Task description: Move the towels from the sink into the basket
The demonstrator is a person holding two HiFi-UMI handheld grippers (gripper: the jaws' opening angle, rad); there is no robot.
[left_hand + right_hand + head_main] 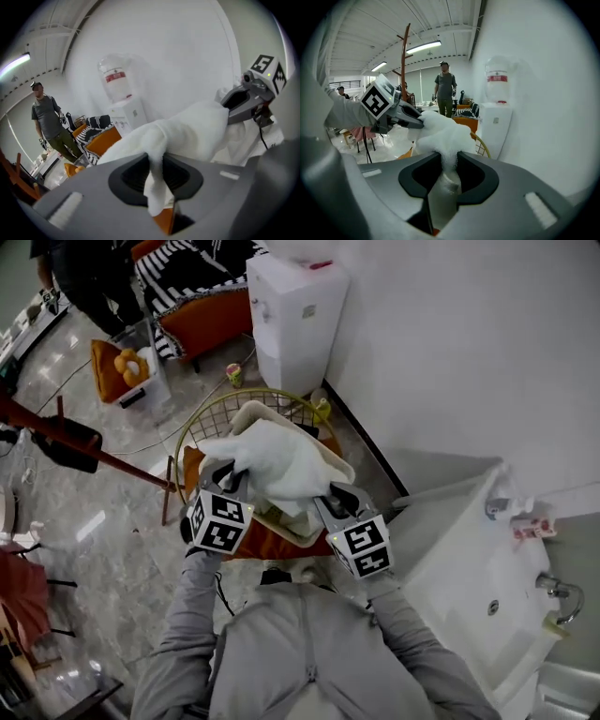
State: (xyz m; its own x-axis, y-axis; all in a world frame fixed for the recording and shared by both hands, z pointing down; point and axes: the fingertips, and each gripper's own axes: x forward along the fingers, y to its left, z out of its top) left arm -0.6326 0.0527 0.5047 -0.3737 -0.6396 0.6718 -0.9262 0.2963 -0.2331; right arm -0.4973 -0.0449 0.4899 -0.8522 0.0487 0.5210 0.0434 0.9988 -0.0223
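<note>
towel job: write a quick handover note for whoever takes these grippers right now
Left gripper: shut on one end of the white towel.
Right gripper: shut on its other end.
Towel: held up between them over the wire basket, not yet released.
In the sink, at the right, no towel shows in the visible part.
To do: lower the towel into the basket, open both jaws, check the sink.

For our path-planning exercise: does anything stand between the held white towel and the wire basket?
Nothing visible does. The white towel, pinched by the left gripper and the right gripper, hangs above the wire basket, whose open top holds only a cream cloth.
</note>
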